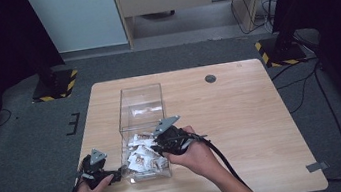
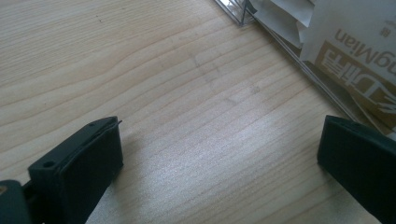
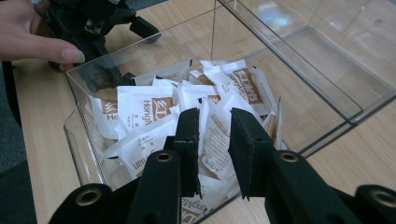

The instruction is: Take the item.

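Table [image 1: 242, 116] of pale wood, carrying clear box [image 1: 140, 100], open-topped, two compartments. Packets [image 1: 141, 156], white with brown print, piled in near compartment; far compartment bare. Right gripper [image 3: 214, 144] over near compartment, above pile, jaws parted a little, one packet standing in the gap; whether pinched, cannot tell. Left gripper [image 2: 219, 154] low over table, just beside box's left wall, jaws wide apart, holding nothing. Left hand [image 3: 28, 32] around it.
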`<action>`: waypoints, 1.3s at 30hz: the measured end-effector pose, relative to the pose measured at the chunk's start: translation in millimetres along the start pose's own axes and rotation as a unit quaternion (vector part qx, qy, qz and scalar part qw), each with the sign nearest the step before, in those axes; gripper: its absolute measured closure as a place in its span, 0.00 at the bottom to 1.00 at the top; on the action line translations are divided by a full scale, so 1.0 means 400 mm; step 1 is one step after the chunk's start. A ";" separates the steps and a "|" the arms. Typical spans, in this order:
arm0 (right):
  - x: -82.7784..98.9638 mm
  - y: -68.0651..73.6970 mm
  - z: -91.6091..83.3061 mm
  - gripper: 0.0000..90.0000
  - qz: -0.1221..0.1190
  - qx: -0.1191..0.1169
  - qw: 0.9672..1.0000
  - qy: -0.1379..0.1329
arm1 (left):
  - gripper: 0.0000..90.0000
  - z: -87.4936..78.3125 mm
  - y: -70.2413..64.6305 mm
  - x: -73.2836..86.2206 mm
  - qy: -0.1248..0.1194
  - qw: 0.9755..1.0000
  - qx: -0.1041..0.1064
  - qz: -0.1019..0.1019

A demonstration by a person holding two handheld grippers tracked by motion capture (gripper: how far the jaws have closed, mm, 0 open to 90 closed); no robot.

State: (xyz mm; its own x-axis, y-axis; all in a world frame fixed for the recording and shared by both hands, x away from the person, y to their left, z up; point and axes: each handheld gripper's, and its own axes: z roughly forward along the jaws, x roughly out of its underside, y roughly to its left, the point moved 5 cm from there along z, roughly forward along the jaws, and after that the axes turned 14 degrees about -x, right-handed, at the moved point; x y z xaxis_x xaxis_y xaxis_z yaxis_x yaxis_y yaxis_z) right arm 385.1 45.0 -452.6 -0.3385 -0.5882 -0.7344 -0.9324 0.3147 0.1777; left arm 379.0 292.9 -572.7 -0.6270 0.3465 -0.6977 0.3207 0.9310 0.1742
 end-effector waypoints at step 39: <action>0.019 -0.009 0.090 0.97 0.003 0.006 0.999 0.043 | 0.00 0.000 0.000 0.000 0.000 1.000 0.000 0.000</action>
State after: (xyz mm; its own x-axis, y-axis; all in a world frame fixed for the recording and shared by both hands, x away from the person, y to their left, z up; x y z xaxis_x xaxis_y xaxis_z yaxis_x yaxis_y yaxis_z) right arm 390.4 66.2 -482.1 -0.3547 -0.6473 -0.6747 -0.9288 0.3270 0.1745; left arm 379.1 292.9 -572.7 -0.6270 0.3468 -0.6976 0.3211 0.9309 0.1742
